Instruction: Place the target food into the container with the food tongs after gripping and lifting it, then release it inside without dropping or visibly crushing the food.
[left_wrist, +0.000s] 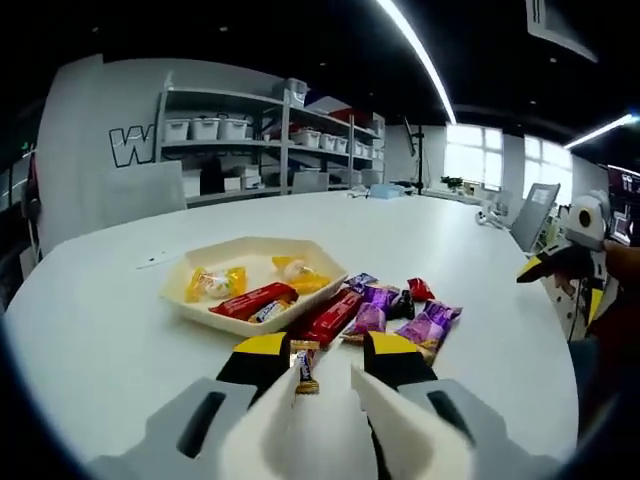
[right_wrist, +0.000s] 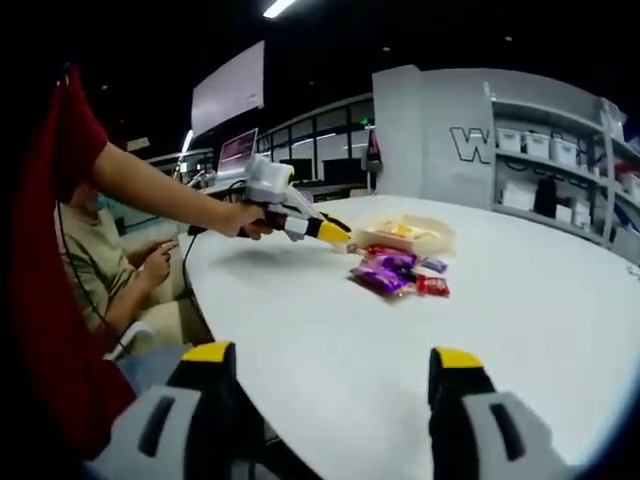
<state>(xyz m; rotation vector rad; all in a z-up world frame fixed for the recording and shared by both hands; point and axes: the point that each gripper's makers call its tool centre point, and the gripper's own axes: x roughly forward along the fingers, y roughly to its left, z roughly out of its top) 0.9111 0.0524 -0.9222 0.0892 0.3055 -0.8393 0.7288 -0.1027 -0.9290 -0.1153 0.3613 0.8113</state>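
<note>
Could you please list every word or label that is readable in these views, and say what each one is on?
"W": a large outlined letter on the grey wall, cut off by the shelving; the right gripper view shows more letters, too blurred to read.
Candy wrappers on the table: print too small to read.
Shelf bins: no readable labels.

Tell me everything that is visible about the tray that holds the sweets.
The tray is shallow, cream-coloured and many-sided, with sloping walls; it looks like plastic or pulp. It sits flat on the white table, ahead of the left gripper. Inside lie yellow-wrapped candies and a red bar. Another red bar lies against its near right rim, by the purple packets. In the right gripper view it shows small, beyond the packets. No gripper touches it.
</note>
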